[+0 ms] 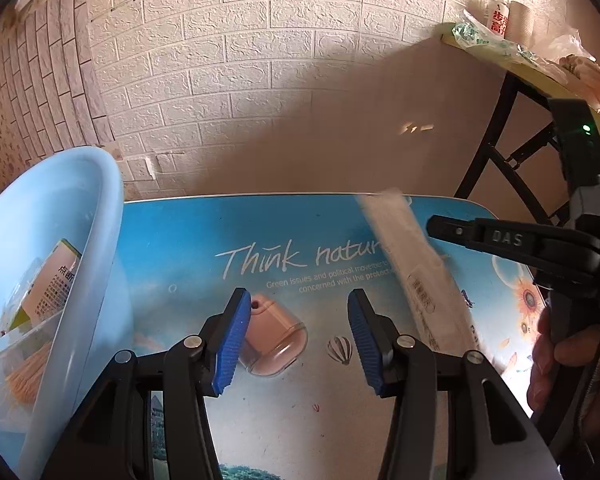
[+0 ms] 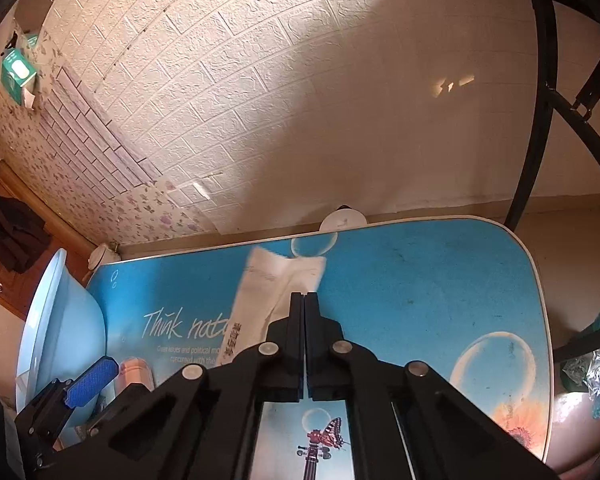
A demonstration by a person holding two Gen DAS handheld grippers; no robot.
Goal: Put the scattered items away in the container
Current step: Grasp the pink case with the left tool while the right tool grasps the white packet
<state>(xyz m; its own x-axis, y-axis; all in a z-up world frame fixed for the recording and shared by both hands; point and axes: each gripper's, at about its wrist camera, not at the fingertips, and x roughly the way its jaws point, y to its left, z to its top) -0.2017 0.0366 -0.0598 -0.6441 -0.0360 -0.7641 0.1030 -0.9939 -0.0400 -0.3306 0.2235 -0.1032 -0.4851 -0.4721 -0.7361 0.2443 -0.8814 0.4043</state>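
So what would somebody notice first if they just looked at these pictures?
Probably the bright blue table with "Think nature" written on it. Then the right gripper, shut on a long white packet lifted over the table. After that, the pink case lying between the open left gripper's blue pads, and the pale blue basin on the left.

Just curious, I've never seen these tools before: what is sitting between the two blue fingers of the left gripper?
In the left wrist view, a pink earbud case lies on the table between the open left gripper fingers, close to its left pad.
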